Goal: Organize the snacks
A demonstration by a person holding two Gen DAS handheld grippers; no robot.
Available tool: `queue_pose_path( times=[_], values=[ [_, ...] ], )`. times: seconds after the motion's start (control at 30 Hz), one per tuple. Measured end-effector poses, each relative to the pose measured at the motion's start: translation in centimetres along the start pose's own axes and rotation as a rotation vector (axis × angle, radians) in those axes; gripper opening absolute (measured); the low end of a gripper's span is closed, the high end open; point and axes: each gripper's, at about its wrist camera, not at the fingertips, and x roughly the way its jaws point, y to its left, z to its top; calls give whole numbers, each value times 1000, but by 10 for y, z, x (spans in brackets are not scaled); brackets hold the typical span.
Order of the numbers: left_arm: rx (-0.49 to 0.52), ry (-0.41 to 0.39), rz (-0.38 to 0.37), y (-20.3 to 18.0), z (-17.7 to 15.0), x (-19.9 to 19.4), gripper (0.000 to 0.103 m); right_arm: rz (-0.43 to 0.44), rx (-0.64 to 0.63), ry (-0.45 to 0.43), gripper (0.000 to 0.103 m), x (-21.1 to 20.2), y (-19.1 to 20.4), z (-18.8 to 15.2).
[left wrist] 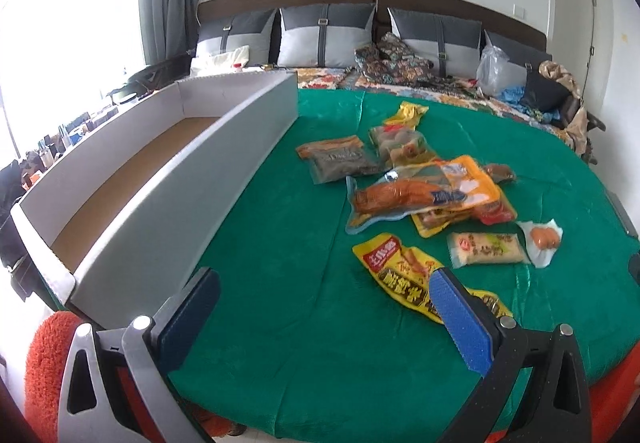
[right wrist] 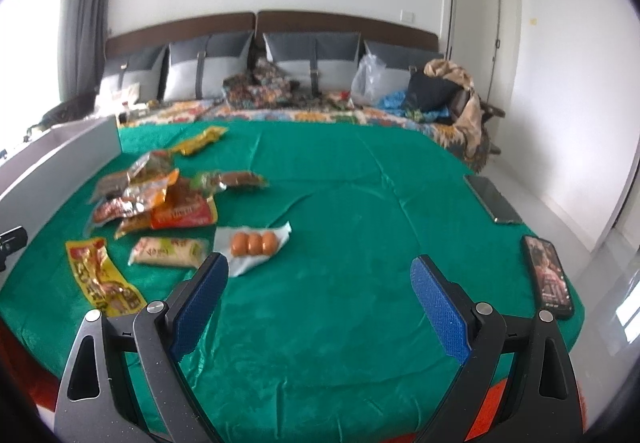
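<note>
Both grippers above the near edge of a bench (left wrist: pixel 280 251) covered in green cloth. Left gripper (left wrist: pixel 320 307): jaws spread wide, nothing between them, right pad over the near end of a yellow packet (left wrist: pixel 396 267). Right gripper (right wrist: pixel 318 295): jaws wide apart too, holding nothing, over bare cloth.

Snacks scattered mid-bench, right of a long white box (left wrist: pixel 172 179) with a brown floor, empty, long axis running away from the cameras along the left edge. Yellow packet nearest, long axis slanting from far left to near right. Beside it a pale bread packet (left wrist: pixel 486 249), lying crosswise, and a clear pouch of three sausages (right wrist: pixel 254 243), the sausages side by side in a row across the right wrist view. Beyond these an overlapping heap topped by an orange packet (left wrist: pixel 424 191), long axis left to right. Farther back a dark packet (left wrist: pixel 340 159) and another yellow packet (left wrist: pixel 408 111) pointing toward the bed (left wrist: pixel 400 83).

Two phones (right wrist: pixel 548 275) at the right edge of the bench, lying lengthwise.
</note>
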Motion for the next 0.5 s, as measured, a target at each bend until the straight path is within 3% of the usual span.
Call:
queue_pose_path(
  times=[0.5],
  values=[
    [80,98,-19,-13,-10,21,103,-7,-12,60,95,12,3,-4]
  ],
)
